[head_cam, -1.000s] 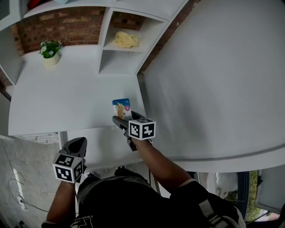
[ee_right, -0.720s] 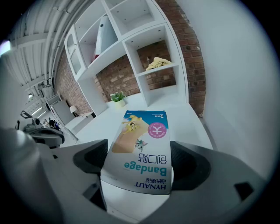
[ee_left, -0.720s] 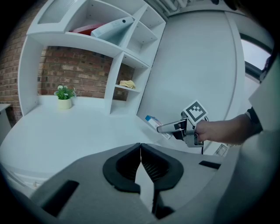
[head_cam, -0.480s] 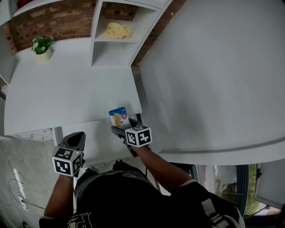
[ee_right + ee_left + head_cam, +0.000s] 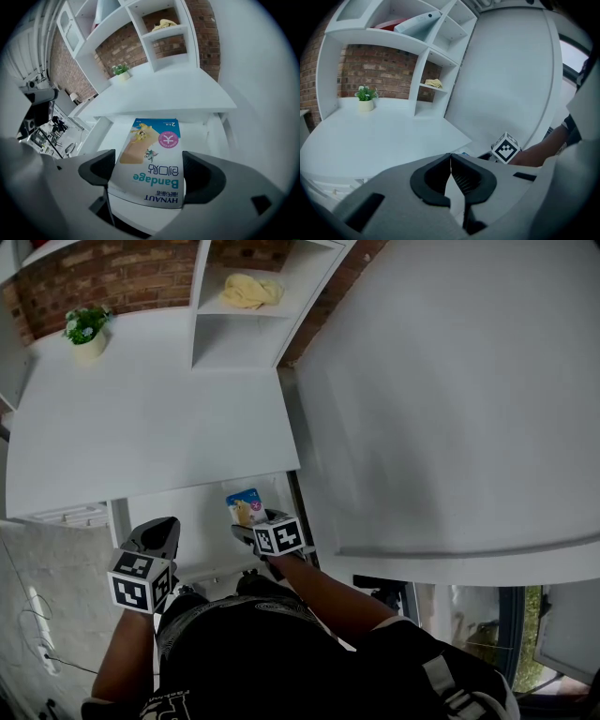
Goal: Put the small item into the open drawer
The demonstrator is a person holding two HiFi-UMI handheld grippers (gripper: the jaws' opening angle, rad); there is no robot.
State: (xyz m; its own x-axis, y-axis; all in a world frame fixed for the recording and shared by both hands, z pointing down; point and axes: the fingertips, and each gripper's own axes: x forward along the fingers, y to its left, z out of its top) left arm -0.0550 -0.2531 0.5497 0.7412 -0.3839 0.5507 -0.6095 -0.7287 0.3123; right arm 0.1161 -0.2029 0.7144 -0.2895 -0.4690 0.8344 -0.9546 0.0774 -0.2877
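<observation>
My right gripper is shut on a small bandage box, blue and white with a cartoon print. In the right gripper view the bandage box sits flat between the two dark pads, above the white open drawer. In the head view the open drawer sticks out under the front edge of the white desk, and the box hangs over its right part. My left gripper is held at the drawer's left front, shut with nothing in it.
A small potted plant stands at the desk's back left. A yellow cloth lies in a shelf cubby at the back. A large white curved panel fills the right side. The person's body is close below the drawer.
My right gripper has drawn the bandage box back off the desk top and down over the open drawer. The left gripper has barely moved.
</observation>
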